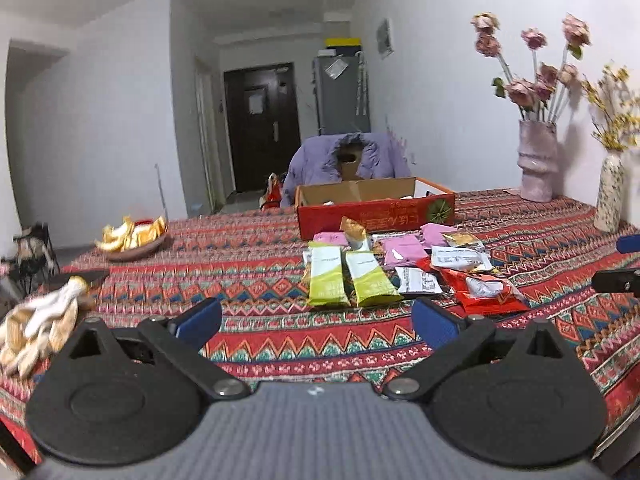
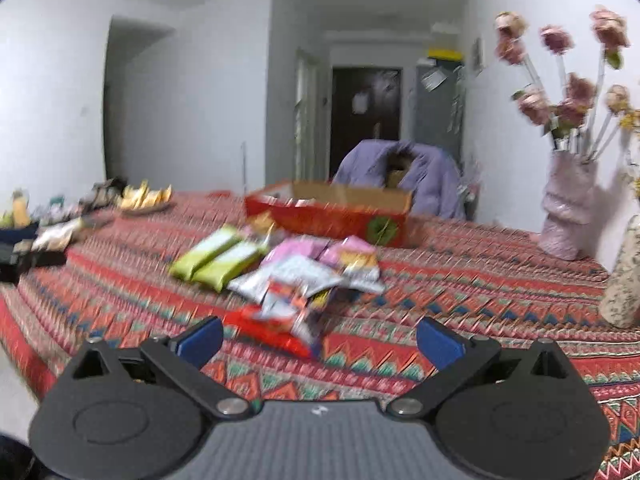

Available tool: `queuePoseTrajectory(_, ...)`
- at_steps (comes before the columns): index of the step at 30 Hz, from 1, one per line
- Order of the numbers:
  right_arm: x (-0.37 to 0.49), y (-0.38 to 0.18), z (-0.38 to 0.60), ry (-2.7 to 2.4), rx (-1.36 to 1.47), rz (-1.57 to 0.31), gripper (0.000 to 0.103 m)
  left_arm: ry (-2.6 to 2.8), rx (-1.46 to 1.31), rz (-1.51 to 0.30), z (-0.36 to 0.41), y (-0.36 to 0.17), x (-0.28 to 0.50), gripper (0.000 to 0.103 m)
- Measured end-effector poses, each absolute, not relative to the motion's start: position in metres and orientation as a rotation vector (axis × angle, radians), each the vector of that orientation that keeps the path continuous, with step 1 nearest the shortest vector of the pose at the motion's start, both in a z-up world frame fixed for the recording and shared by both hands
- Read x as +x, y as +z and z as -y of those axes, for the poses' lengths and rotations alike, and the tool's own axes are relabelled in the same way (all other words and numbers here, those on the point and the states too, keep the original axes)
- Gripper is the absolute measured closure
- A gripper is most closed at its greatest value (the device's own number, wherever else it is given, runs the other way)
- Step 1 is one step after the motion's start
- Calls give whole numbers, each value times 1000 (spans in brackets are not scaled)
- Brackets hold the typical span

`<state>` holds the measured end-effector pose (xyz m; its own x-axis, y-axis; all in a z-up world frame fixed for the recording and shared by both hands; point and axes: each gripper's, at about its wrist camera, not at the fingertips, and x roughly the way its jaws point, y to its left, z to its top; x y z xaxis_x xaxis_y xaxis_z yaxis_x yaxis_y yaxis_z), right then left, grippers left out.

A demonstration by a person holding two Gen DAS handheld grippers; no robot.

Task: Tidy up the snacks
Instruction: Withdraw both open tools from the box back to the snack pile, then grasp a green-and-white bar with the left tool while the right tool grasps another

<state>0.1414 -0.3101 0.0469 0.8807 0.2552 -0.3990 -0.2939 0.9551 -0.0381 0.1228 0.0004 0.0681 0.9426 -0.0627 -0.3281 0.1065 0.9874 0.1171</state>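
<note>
A pile of snack packets lies on the patterned tablecloth: two green packets, pink packets, white packets and a red packet. Behind them stands an open red cardboard box. My left gripper is open and empty, hovering short of the green packets. In the blurred right wrist view, my right gripper is open and empty just before the red packet, with the green packets and the box beyond.
A bowl of orange peel sits at the far left. Two vases of flowers stand at the right by the wall. A white cloth lies at the near left. A chair with a purple jacket stands behind the table.
</note>
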Motion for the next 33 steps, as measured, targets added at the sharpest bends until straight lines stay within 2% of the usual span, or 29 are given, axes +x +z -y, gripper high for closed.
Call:
queuePoseTrajectory(10, 154, 40, 299, 288, -79, -424, 0, -145, 134, -341, 7, 64, 142, 0)
queuePoseTrajectory(17, 183, 44, 294, 316, -47, -467, 0, -137, 103, -428, 7, 53, 179, 0)
queuePoseTrajectory(19, 197, 45, 287, 326, -46, -491, 2, -134, 100, -444, 4, 49, 194, 0)
queuePoseTrajectory(21, 210, 47, 280, 342, -34, -506, 10, -140, 97, -444, 1, 47, 211, 1)
queuePoseTrajectory(22, 218, 49, 275, 356, -27, -511, 13, -144, 99, -441, 0, 46, 221, 4)
queuePoseTrajectory(24, 233, 51, 265, 382, -29, -512, 14, -149, 109, -444, -2, 45, 243, 8)
queuePoseTrajectory(26, 249, 54, 253, 399, -38, -503, 22, -173, 104, -456, -3, 40, 272, 16)
queuePoseTrajectory(29, 275, 56, 237, 393, -26, -514, 28, -188, 76, -515, -5, 30, 314, 27)
queuePoseTrajectory(33, 306, 54, 218, 389, -23, -546, 32, -213, 34, -577, -7, 10, 361, 31)
